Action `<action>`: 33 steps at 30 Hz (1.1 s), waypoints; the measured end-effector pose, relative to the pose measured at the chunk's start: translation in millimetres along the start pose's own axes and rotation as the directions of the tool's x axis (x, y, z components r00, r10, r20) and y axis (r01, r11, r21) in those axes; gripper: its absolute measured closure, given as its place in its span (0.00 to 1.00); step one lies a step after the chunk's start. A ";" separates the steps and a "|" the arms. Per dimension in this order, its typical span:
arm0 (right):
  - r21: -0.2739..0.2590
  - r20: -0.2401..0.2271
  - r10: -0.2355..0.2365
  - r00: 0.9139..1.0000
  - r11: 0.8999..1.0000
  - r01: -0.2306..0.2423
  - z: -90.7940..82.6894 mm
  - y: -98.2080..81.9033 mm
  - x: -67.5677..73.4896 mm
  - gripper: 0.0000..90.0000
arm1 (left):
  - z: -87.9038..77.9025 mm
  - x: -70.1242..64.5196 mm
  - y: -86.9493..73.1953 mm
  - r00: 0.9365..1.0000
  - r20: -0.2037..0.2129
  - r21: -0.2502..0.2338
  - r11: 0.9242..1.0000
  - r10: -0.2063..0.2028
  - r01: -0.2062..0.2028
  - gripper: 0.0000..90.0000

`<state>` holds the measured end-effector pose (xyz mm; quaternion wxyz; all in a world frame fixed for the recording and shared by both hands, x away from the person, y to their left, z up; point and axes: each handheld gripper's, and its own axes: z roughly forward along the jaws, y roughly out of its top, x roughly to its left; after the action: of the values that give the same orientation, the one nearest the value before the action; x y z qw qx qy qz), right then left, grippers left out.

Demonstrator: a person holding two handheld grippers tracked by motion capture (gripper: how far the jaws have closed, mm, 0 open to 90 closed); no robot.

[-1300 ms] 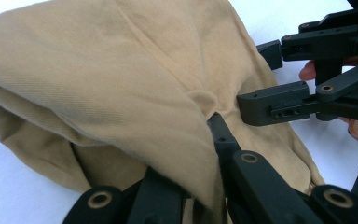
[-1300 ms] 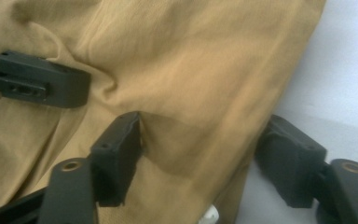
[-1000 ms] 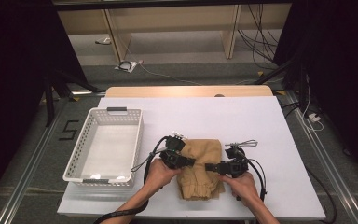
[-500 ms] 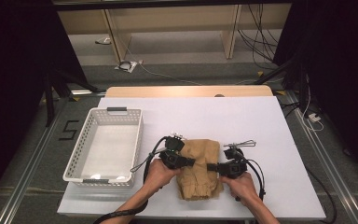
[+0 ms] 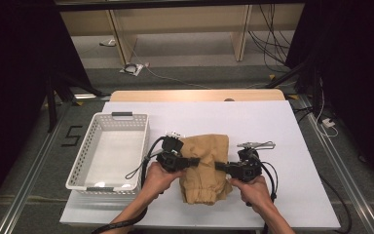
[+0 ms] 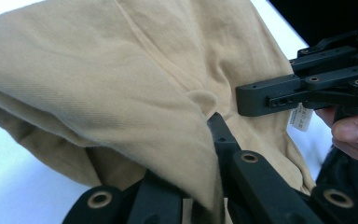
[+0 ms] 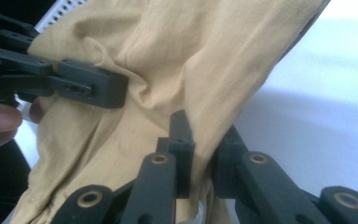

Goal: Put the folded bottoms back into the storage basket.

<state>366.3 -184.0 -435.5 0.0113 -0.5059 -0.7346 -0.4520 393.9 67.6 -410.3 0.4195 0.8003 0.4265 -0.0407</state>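
Note:
A tan folded garment [image 5: 202, 170] lies on the white table [image 5: 272, 122], in front of the person. My left gripper [image 5: 195, 162] comes at it from the left and is shut on a raised fold of the cloth [image 6: 135, 107]. From the right, my right gripper [image 5: 218, 166] has just been closing its jaws, and they now pinch another fold of the garment [image 7: 200, 70]. The two sets of jaws face each other over the garment's middle, a short gap apart. A small white label [image 6: 301, 117] hangs from the garment by the right gripper.
A white slatted basket [image 5: 109, 151] stands on the table to the left of the garment, close to the left hand. The table's far half and right side are bare white. Cables and shelf legs [image 5: 238, 34] lie beyond the far edge.
Both grippers have risen a little, and the garment's middle is pulled up into folds between them. The right gripper's jaws have closed on the cloth.

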 end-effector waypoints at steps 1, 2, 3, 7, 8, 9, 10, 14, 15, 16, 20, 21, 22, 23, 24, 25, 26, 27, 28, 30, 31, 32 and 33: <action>-0.004 -0.004 -0.002 1.000 1.000 0.002 -1.0 1.7 1.7 0.90 | -3.5 -0.3 1.6 1.000 -0.002 -0.005 1.000 0.002 -0.002 0.95; -0.012 -0.006 -0.011 1.000 1.000 0.011 -1.9 3.9 3.8 0.90 | -6.9 -0.5 3.1 1.000 -0.003 -0.010 1.000 0.006 -0.006 0.95; -0.020 -0.008 -0.017 1.000 1.000 0.017 -2.5 6.0 6.1 0.90 | -10.2 -0.7 4.7 1.000 -0.008 -0.015 1.000 0.009 -0.009 0.95; -0.045 -0.019 -0.034 0.999 0.998 0.034 -4.6 16.0 15.8 0.90 | -24.0 -0.1 10.7 1.000 -0.017 -0.041 0.999 0.016 -0.017 0.95; -0.053 -0.021 -0.040 0.999 0.998 0.039 -4.9 18.7 18.3 0.90 | -27.6 -0.1 12.1 1.000 -0.021 -0.047 0.999 0.018 -0.019 0.95; -0.060 -0.021 -0.048 0.999 0.997 0.046 -4.9 21.4 20.9 0.90 | -31.0 0.0 13.5 1.000 -0.023 -0.052 0.998 0.020 -0.022 0.95; -0.062 -0.020 -0.054 0.998 0.997 0.053 -5.2 24.1 23.8 0.90 | -34.7 0.3 15.0 0.999 -0.025 -0.056 0.998 0.023 -0.024 0.95; -0.078 -0.019 -0.080 0.997 0.994 0.078 -3.7 35.3 34.2 0.90 | -48.4 2.1 20.1 0.999 -0.042 -0.072 0.997 0.029 -0.032 0.95; -0.083 -0.021 -0.082 0.996 0.993 0.080 -2.8 37.1 36.1 0.90 | -51.3 2.6 21.1 0.998 -0.049 -0.074 0.997 0.030 -0.033 0.95; -0.081 -0.022 -0.082 0.996 0.994 0.080 -2.1 39.5 38.7 0.90 | -54.5 3.4 22.3 0.998 -0.054 -0.075 0.997 0.031 -0.035 0.95; -0.091 -0.024 -0.102 0.994 0.991 0.100 2.9 48.2 47.1 0.90 | -66.6 6.2 25.9 0.997 -0.072 -0.084 0.996 0.034 -0.040 0.95; -0.094 -0.027 -0.106 0.994 0.990 0.103 4.1 50.3 49.1 0.90 | -69.4 6.8 26.8 0.996 -0.077 -0.085 0.996 0.036 -0.042 0.95; -0.095 -0.027 -0.108 0.994 0.990 0.105 5.0 52.4 51.4 0.90 | -72.1 7.1 27.7 0.996 -0.082 -0.088 0.995 0.035 -0.042 0.95; -0.096 -0.028 -0.111 0.993 0.990 0.108 5.9 54.4 53.9 0.90 | -75.2 7.8 28.5 0.996 -0.085 -0.089 0.995 0.037 -0.044 0.95; -0.101 -0.028 -0.115 0.993 0.989 0.112 7.0 56.2 56.1 0.90 | -78.0 8.3 29.2 0.995 -0.091 -0.089 0.995 0.040 -0.048 0.95; -0.101 -0.029 -0.121 0.992 0.988 0.117 7.6 58.0 58.1 0.90 | -81.0 8.5 30.1 0.995 -0.096 -0.092 0.995 0.039 -0.048 0.95; -0.101 -0.030 -0.123 0.992 0.988 0.120 8.5 60.3 60.8 0.90 | -82.9 8.7 30.6 0.994 -0.100 -0.092 0.994 0.041 -0.050 0.95; -0.102 -0.030 -0.124 0.992 0.987 0.120 9.2 61.5 62.2 0.90 | -85.1 9.1 31.3 0.994 -0.104 -0.094 0.994 0.043 -0.053 0.95; -0.105 -0.032 -0.128 0.991 0.987 0.124 10.1 63.2 63.8 0.90 | -87.6 9.6 32.0 0.993 -0.107 -0.094 0.994 0.045 -0.055 0.95; -0.111 -0.034 -0.135 0.990 0.985 0.131 12.3 66.5 66.9 0.90 | -91.8 10.3 33.2 0.993 -0.115 -0.101 0.993 0.041 -0.053 0.95; -0.109 -0.037 -0.131 0.991 0.986 0.127 12.8 67.7 68.3 0.90 | -93.9 10.8 33.7 0.992 -0.118 -0.101 0.993 0.042 -0.054 0.95; -0.111 -0.039 -0.132 0.991 0.986 0.127 13.8 69.2 69.9 0.90 | -95.9 11.2 34.3 0.991 -0.123 -0.103 0.993 0.043 -0.056 0.95; -0.112 -0.036 -0.138 0.990 0.985 0.134 15.0 70.6 71.0 0.90 | -98.0 11.8 34.7 0.991 -0.126 -0.102 0.993 0.045 -0.059 0.95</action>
<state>391.4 -116.2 -364.6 -0.0312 -0.4444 -0.7411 -0.5023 397.6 134.6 -330.0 0.4349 0.7889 0.4321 0.0424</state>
